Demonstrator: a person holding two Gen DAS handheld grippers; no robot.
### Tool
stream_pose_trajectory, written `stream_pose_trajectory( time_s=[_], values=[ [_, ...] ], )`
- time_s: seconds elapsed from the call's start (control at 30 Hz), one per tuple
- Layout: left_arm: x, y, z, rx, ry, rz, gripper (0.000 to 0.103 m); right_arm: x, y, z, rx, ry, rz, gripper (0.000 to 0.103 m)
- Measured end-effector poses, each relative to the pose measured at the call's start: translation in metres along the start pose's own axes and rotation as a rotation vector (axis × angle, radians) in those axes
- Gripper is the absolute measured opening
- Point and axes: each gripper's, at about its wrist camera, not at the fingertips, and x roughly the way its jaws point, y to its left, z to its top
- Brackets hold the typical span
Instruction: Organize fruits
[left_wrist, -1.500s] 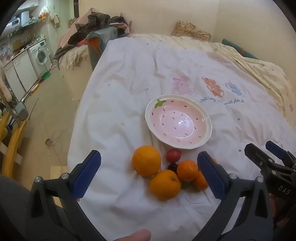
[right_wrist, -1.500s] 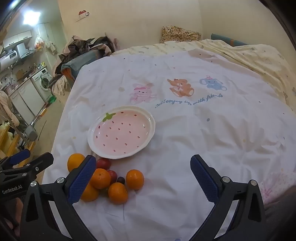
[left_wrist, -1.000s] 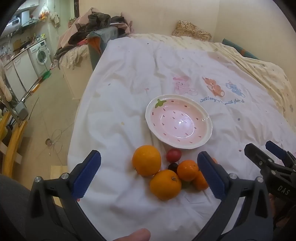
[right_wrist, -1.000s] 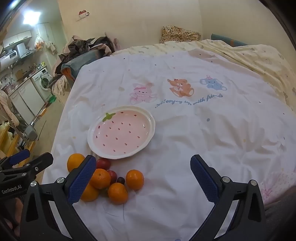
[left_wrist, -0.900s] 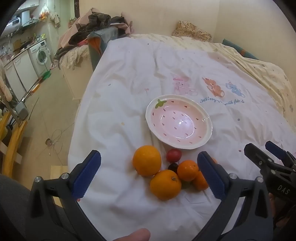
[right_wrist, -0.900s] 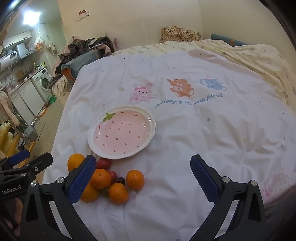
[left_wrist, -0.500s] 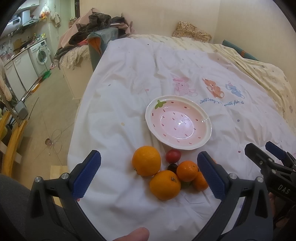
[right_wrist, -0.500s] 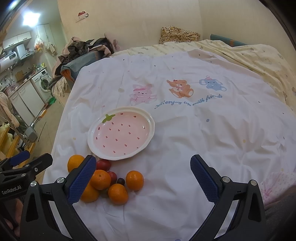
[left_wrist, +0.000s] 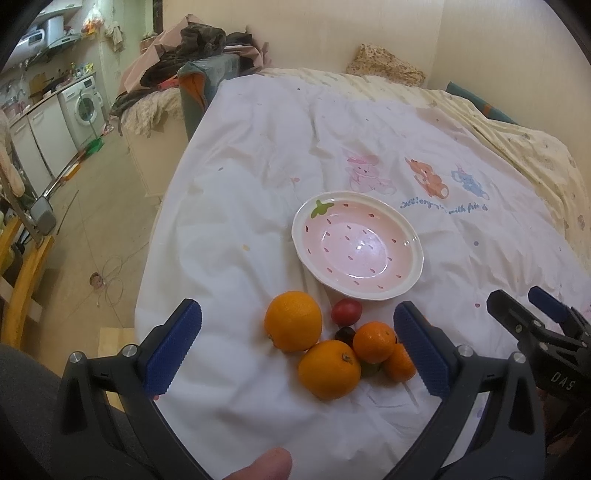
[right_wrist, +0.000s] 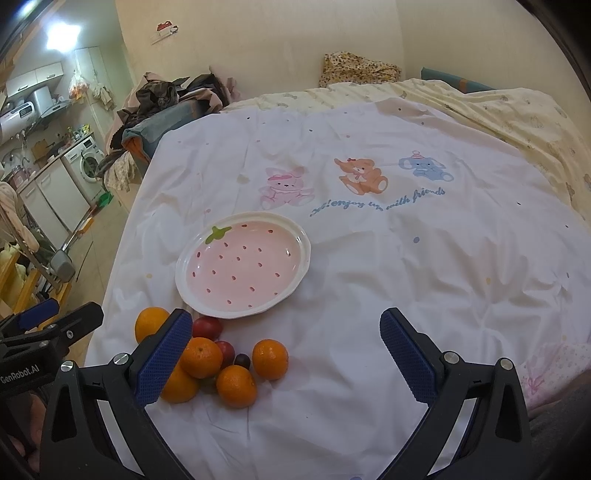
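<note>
Both sets of jaws stand spread wide and hold nothing. The left gripper (left_wrist: 297, 349) hangs low over the fruit pile, its jaws straddling the largest orange (left_wrist: 293, 320) and a second orange (left_wrist: 329, 369) just in front of it. The right gripper (right_wrist: 286, 356) hovers beside the pile, with a mandarin (right_wrist: 270, 359) and another mandarin (right_wrist: 236, 386) between its pads.

The fruits lie in a tight cluster on the white bedsheet (right_wrist: 406, 266), just near the rim of the empty strawberry-patterned plate (right_wrist: 242, 266); a red plum (left_wrist: 346, 311) sits closest to that rim, and a small dark grape (left_wrist: 344, 334) is wedged among the oranges.

No fruit is yet in the plate, so this looks like the approach before a first pick. The next move likely calls for lowering onto one outer fruit without nudging its neighbours. The fruits are round, with no long axis; the front orange's stem end faces up.
</note>
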Motion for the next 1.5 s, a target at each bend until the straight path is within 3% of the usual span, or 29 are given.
stream_pose_trajectory(
  time_s=[1.5],
  values=[
    [0.0015, 0.0022, 0.0006, -0.01, -0.001, -0.004, 0.103, -0.0003, -0.0003, 0.0007, 0.003, 0.001, 0.002, 0.103]
  ],
)
